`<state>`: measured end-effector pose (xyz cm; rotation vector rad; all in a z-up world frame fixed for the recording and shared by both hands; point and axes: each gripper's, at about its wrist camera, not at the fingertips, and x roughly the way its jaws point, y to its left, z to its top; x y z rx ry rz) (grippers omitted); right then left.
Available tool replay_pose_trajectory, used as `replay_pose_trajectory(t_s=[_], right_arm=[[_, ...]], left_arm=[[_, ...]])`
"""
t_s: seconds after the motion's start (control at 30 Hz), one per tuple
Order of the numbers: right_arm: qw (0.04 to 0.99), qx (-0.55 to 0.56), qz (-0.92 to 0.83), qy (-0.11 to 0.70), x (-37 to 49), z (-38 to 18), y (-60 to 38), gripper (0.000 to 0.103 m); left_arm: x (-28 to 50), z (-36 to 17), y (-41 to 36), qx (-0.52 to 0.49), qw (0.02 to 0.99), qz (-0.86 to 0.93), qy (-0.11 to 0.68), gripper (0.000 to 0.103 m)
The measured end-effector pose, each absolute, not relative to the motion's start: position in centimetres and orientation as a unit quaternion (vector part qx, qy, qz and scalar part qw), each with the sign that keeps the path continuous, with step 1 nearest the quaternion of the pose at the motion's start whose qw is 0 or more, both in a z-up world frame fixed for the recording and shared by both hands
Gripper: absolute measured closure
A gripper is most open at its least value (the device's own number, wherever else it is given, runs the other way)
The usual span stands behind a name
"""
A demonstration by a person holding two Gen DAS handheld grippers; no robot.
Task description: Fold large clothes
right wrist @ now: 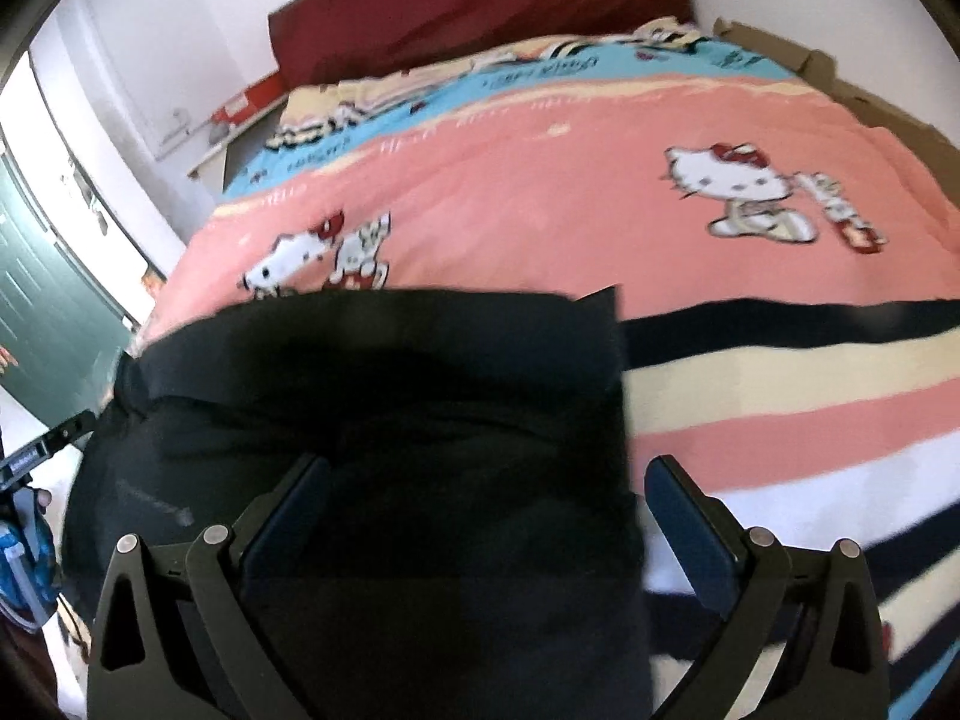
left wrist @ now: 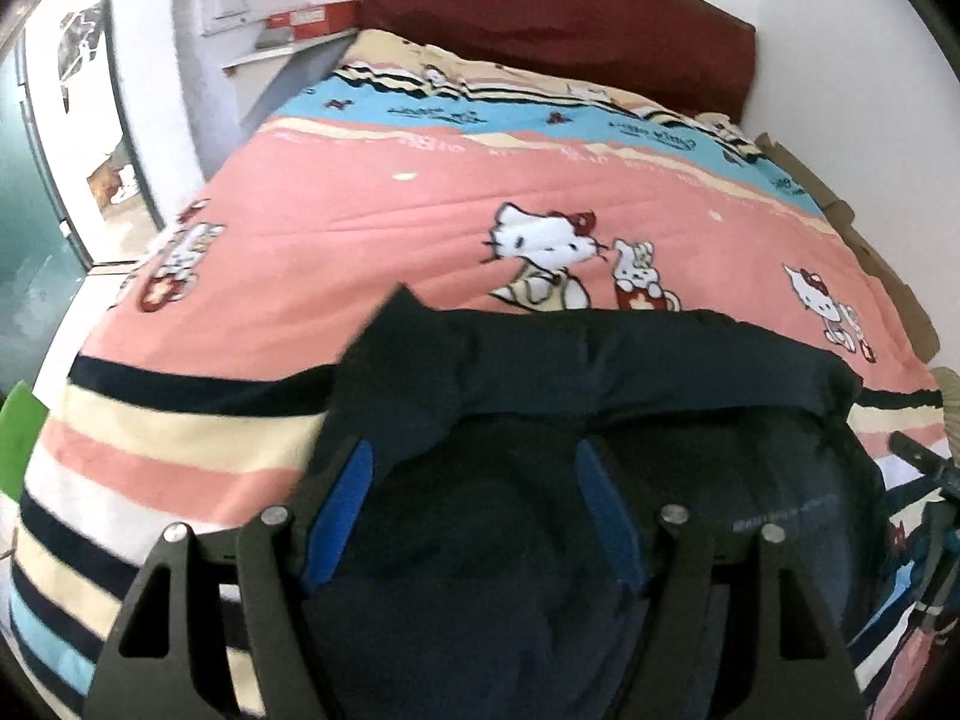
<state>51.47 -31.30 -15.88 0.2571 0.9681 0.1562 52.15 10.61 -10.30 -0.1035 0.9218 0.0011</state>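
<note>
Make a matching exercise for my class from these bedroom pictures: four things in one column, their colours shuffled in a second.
Things:
1. garment
2. headboard
3. door
4. left gripper pads

Colours:
A. blue
B. dark red
C. black
D. green

Pairs: 1-C, 2-B, 3-D, 4-A

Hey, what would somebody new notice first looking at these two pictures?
The pink cartoon-cat bedspread fills both views, with a dark red headboard at the far end. A dark garment lies across its near, striped end, under the open left tool and right tool.
</note>
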Motion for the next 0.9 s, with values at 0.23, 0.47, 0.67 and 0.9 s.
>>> replay_pose_trajectory(t_s=[0.23, 0.47, 0.67, 0.9], right_arm=[[0.871, 0.134, 0.071, 0.467, 48.6, -13.7, -33.7, 0.001], [0.838, 0.173, 0.082, 0.511, 49.1, -16.4, -34.5, 0.000], [0.794, 0.175, 0.092, 0.575, 50.1, -22.2, -34.4, 0.001], [0.749, 0.230, 0.159, 0.601, 51.1, -26.2, -34.9, 0.001]], left_arm=[[50.2, -9.7, 14.4, -0.081, 0.880, 0.017, 0.467, 0.034], [50.6, -13.1, 16.2, -0.095, 0.853, 0.007, 0.512, 0.034], [51.1, -17.2, 17.9, -0.116, 0.834, -0.024, 0.540, 0.021], [51.7, -21.6, 20.6, -0.194, 0.808, -0.087, 0.550, 0.001]])
